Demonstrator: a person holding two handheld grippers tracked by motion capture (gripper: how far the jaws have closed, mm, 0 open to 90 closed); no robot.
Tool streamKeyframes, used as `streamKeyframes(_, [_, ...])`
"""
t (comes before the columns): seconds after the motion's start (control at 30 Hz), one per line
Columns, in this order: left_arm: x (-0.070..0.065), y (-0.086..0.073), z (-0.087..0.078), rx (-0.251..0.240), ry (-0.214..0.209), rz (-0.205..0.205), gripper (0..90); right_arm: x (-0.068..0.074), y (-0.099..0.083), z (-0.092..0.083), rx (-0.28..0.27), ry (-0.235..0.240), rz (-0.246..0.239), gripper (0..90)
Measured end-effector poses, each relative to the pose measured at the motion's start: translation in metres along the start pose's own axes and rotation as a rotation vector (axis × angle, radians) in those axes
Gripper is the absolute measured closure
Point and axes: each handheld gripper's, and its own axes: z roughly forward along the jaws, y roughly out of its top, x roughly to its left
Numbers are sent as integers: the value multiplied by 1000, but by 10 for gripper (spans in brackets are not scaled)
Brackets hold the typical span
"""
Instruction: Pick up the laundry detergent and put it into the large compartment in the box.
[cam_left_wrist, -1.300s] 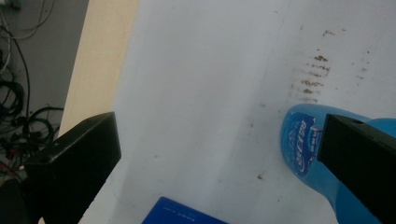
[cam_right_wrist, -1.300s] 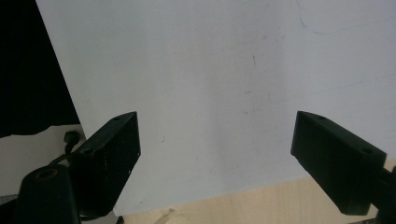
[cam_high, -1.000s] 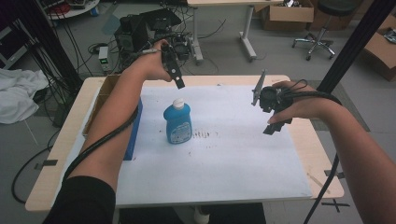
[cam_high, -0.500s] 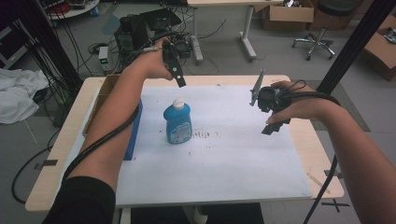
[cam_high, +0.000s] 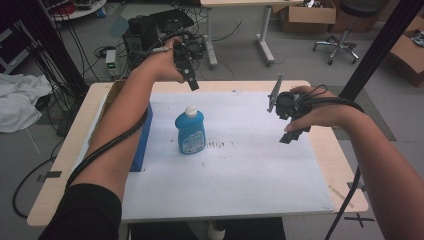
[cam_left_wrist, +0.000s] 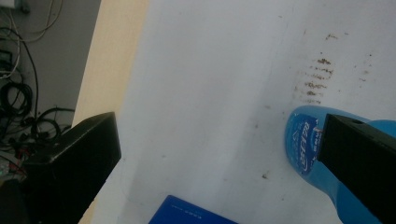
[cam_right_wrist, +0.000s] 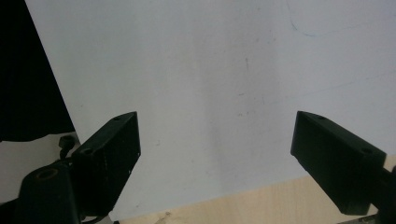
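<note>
From the high view, the blue bottle (cam_high: 190, 131) stood upright on the white sheet (cam_high: 240, 170) — left gripper (cam_high: 186, 70) hung behind it, right gripper (cam_high: 286, 117) well off to its right. In the left gripper view, jaws were wide apart, holding nothing, the bottle (cam_left_wrist: 306, 149) behind one jaw. Right gripper view — jaws spread wide too, empty.

Glossy blue plastic bottle (cam_high: 190, 131); matt white sheet (cam_high: 240, 170); pale wood table (cam_high: 75, 150)
</note>
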Motion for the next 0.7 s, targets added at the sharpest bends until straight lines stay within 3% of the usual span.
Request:
streamKeyframes(0.4, [-1,-3,-12,-35,24,-7,1,2,-1,2,-4,-5,4,158])
streamKeyframes(0.7, [-14,-15,-27,-60,9,3,1,5,0,0,-16,-14,-13,158])
